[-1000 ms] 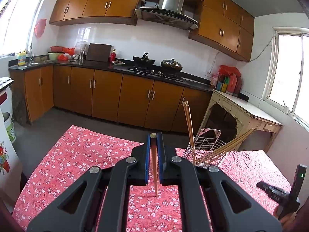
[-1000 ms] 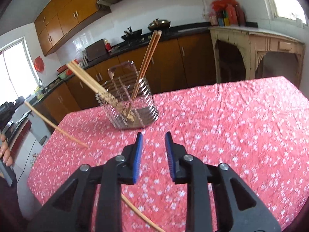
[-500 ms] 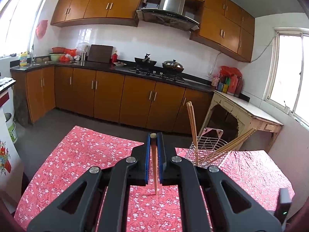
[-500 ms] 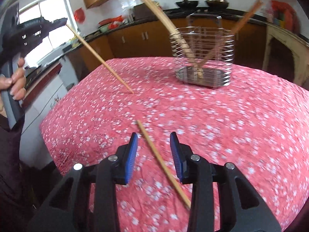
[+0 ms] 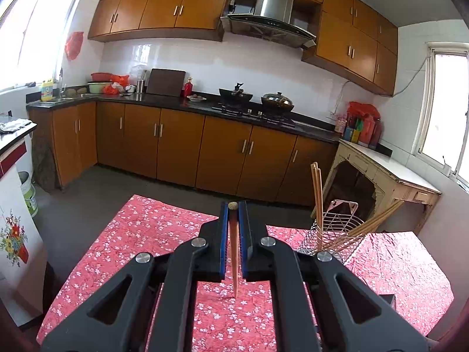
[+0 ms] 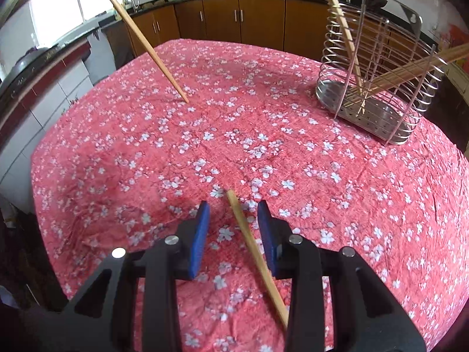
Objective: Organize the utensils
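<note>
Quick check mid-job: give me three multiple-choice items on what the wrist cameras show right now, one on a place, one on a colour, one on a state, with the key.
1. Where does the loose chopstick lie?
A. in the wire utensil holder
B. on the tablecloth between the right gripper's fingers
C. on the kitchen counter

2. What colour are the pads on the right gripper?
A. blue
B. yellow
C. white

3. What is the state of the left gripper?
A. open and empty
B. shut on a spoon
C. shut on a chopstick

Key: 1 B, it lies on the red floral tablecloth with a pad either side and neither touching it, these jaws having just been closing. 2 A, both pad faces show blue. 3 C, the held chopstick is clamped between its pads, tip near the cloth; the wire utensil holder stands apart.
</note>
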Motion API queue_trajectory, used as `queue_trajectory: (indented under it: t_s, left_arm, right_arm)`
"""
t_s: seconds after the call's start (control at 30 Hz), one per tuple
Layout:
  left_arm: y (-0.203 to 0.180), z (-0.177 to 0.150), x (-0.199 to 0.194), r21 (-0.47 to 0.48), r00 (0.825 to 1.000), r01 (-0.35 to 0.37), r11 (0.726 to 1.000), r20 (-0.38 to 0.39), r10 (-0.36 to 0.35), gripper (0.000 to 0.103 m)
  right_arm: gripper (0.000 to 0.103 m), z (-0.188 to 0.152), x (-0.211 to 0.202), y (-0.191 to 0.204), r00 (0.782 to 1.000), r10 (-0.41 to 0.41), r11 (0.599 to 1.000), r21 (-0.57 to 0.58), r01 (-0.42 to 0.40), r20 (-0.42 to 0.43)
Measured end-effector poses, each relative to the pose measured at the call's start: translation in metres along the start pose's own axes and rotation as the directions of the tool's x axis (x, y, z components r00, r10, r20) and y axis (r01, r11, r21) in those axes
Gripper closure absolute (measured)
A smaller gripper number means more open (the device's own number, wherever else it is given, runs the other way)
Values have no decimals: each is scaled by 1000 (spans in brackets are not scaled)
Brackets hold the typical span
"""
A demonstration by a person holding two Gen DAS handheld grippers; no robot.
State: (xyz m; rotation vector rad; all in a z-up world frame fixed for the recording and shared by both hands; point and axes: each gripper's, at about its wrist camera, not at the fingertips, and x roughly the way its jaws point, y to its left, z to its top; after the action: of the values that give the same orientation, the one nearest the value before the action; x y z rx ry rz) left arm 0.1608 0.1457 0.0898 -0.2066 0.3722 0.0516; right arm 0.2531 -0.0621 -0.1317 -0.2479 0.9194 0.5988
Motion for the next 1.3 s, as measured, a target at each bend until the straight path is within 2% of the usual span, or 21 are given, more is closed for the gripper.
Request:
queue_trajectory:
  t_s: [0.03,0.07,0.17,0.27,0.4,0.5,0.57,0.63,0.73,0.9,0.97,1.03,1.2,1.3]
  left_arm:
    - [0,0,0,0,1000,-1,1000,-1,1,96]
    - [1,1,1,-1,1000,-1,1000,-2,1,96]
    - [-1,2,1,4,1000,-2,1000,-3,2,96]
    - [-5,1,0,6,1000,2,1000,-5,-2,96]
    - [-7,-1,-1,18,1000,5,1000,-5,-5,96]
    - [-9,-1,0,21,1000,11,1000,-7,-10,96]
    - [-11,-2,0,24,1000,14,1000,-8,-14,96]
    - [-13,-3,0,25,1000,19,1000,-10,-18,96]
    - [-14,-2,1,31,1000,23,999,-11,-23,96]
    - [-17,-1,0,32,999,37,999,-15,-37,96]
    - [-18,-1,1,37,999,36,999,-16,-35,96]
    - [-19,0,1,36,999,35,999,-15,-35,96]
    - [-20,1,4,41,999,32,999,-20,-31,96]
    - [-22,0,5,45,999,30,999,-22,-29,96]
  right_arm:
    - [79,0,2,3,1000,-21,1000,-19,21,4]
    - [91,-1,3,4,1000,-28,999,-34,28,5]
    - [96,0,2,0,999,-50,998,-32,50,5]
    - [96,1,-6,-17,997,-79,997,21,79,21]
    - [96,7,-48,-58,987,-98,984,161,76,130]
    - [96,11,-87,-90,962,-154,962,257,94,224]
    - [96,12,-106,-112,948,-196,940,322,109,250]
    - [96,11,-115,-135,942,-246,912,383,146,227]
    - [96,3,-113,-184,937,-330,832,504,231,115]
    - [96,-31,-100,-258,933,-359,679,684,267,-7]
    - [96,-44,-91,-276,932,-361,640,714,284,-47]
    - [96,-53,-83,-288,929,-358,619,723,307,-87]
    - [93,-61,-66,-296,926,-353,623,705,338,-133]
    - [83,-59,-58,-293,915,-375,631,681,371,-151]
